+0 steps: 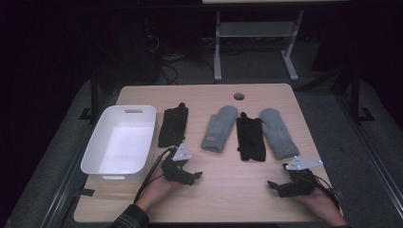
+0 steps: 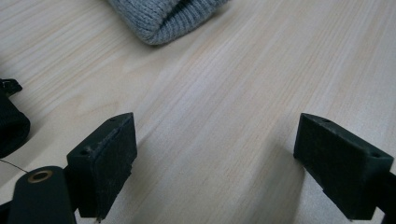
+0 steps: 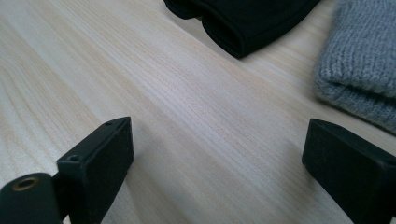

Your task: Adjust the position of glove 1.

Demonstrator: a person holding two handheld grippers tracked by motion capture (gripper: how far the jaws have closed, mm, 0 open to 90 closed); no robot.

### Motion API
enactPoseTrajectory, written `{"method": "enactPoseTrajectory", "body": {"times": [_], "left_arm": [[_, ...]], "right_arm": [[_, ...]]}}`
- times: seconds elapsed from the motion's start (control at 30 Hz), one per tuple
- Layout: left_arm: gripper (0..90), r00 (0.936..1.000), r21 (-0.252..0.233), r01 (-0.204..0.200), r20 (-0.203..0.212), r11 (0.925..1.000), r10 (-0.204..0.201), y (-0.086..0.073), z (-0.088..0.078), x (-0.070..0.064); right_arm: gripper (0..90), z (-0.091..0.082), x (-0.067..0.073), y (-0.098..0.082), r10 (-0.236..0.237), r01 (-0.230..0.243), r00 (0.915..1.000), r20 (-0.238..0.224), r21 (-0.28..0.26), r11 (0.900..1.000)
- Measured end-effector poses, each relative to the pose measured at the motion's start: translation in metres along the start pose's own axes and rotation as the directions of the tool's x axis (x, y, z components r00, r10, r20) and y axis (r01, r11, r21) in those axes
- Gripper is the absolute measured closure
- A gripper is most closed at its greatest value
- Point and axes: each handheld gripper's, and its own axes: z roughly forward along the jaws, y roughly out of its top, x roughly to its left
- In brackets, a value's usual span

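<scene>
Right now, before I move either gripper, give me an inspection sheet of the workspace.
Surface: wooden table, round hole near far edge.
Job's things: black glove, grey mitten, second black glove, second grey mitten, laid flat in a row; white bin at left, empty.
Clutter: nothing seen.
Grippers: left gripper and right gripper open, holding nothing.
Cables: black cable trails from left gripper.
Surroundings: dark room, table frame behind.

In the left gripper view, the grey mitten [image 2: 163, 16] is cut off by the top edge, w/ only its ribbed cuff seen; a black glove [image 2: 11, 126] is clipped at the left edge. In the right gripper view, another black glove [image 3: 243, 21] and grey mitten [image 3: 359, 70] are cropped at the top and right edges.
</scene>
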Motion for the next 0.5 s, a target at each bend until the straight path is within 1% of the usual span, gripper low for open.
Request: {"method": "enactPoseTrajectory", "body": {"times": [0.13, 0.23, 0.3, 0.37, 0.4, 0.43, 0.5], "left_arm": [[12.2, 1.0, 0.004, -0.002, -0.001, 1.0, 0.002, 0.001, 0.0, 0.0], [13.0, 1.0, 0.025, 0.002, -0.005, 0.9997, -0.002, 0.003, 0.0, -0.001], [13.0, 1.0, 0.043, -0.003, 0.004, 0.9991, 0.003, 0.005, -0.001, 0.0], [13.0, 0.9999, 0.052, 0.006, 0.01, 0.9987, -0.006, 0.007, -0.002, 0.001], [13.0, 0.9999, 0.052, 0.006, 0.01, 0.9987, -0.006, 0.007, -0.002, 0.001], [13.0, 0.9999, 0.034, 0.011, 0.006, 0.9993, -0.012, 0.011, -0.004, 0.001], [13.0, 0.9999, 0.03, 0.011, 0.006, 0.9995, -0.011, 0.012, -0.005, 0.002]], "right_arm": [[8.7, 0.0, 0.0, 0.0, 0.0, 0.0, 1.0, 0.0, -0.001, 1.0], [8.7, 0.0, 0.0, 0.0, 0.0, 0.0, 1.0, 0.0, -0.002, 1.0], [8.7, 0.0, 0.0, 0.0, 0.0, 0.0, 1.0, 0.001, -0.001, 1.0], [8.5, 0.0, 0.0, 0.0, 0.003, -0.003, 1.0, 0.002, 0.003, 1.0], [8.5, 0.0, 0.0, 0.0, 0.003, -0.003, 1.0, 0.002, 0.003, 1.0], [8.5, 0.0, 0.001, 0.0, 0.006, -0.006, 1.0, 0.0, 0.005, 1.0], [8.5, 0.0, 0.001, 0.0, 0.009, -0.009, 1.0, -0.001, 0.004, 1.0]]}}
